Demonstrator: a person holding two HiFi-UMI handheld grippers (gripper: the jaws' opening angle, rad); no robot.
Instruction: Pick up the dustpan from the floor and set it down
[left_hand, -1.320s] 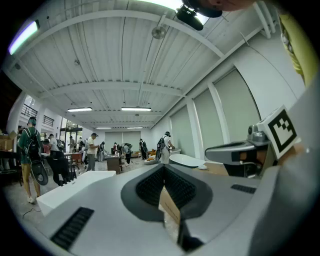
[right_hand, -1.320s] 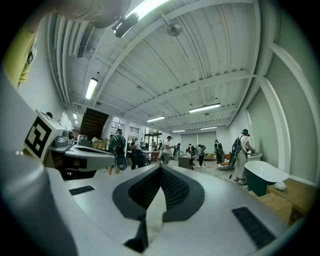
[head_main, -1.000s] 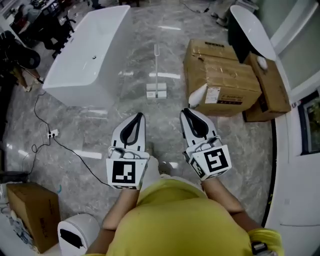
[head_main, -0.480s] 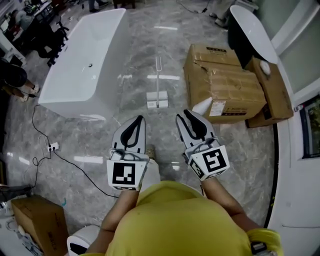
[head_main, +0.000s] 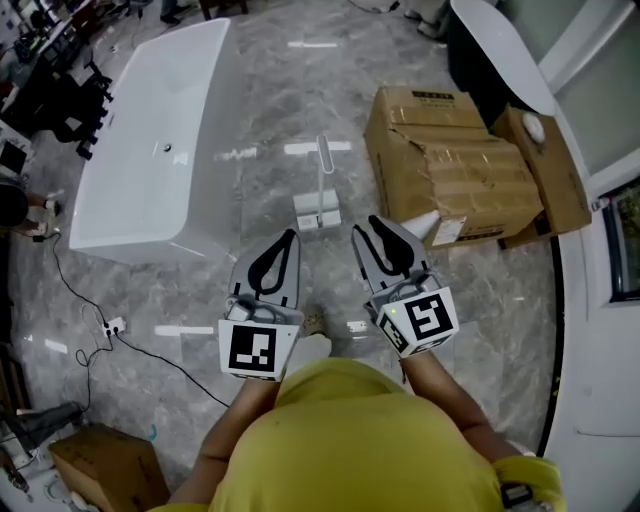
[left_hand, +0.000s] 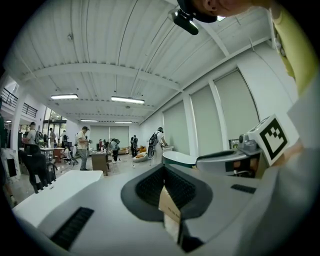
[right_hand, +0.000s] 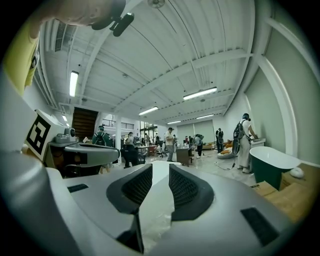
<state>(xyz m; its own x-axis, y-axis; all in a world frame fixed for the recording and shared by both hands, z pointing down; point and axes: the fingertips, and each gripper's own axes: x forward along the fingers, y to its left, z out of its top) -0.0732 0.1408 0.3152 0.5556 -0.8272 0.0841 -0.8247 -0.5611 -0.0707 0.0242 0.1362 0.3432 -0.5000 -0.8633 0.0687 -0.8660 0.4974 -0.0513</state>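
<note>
- White tub (head_main: 150, 150) is seen at the far left, with a cable (head_main: 113, 326) trailed over the grey floor (head_main: 250, 120) beside it. A foot could be caught in the cable if the approach is let drift that way.
- The left gripper (head_main: 292, 236) is held level, its jaws pressed together with nothing between them. Unless they are spread first, no hold can be taken on this side.
- The dustpan (head_main: 318, 213) is found on the floor just ahead of both grippers, between the tub and the boxes, with its thin handle (head_main: 323, 165) upright. It is judged not yet reached. The handle looks slim and light, so it could be tipped by a jaw tip brought in too fast, or lost from a pinch made off-centre.
- The right gripper (head_main: 365, 226) is held with its jaws spread; they have just been opening, and nothing is pinched.
- The boxes (head_main: 450, 165) are stacked at the right, near enough to be struck if the right gripper is swung wide.
- The dustpan and the cable are shown by the head view alone. The ceiling (left_hand: 125, 60) and standing people (left_hand: 82, 147) far down the hall are shown by the gripper views, where the jaw gaps are read most plainly.
</note>
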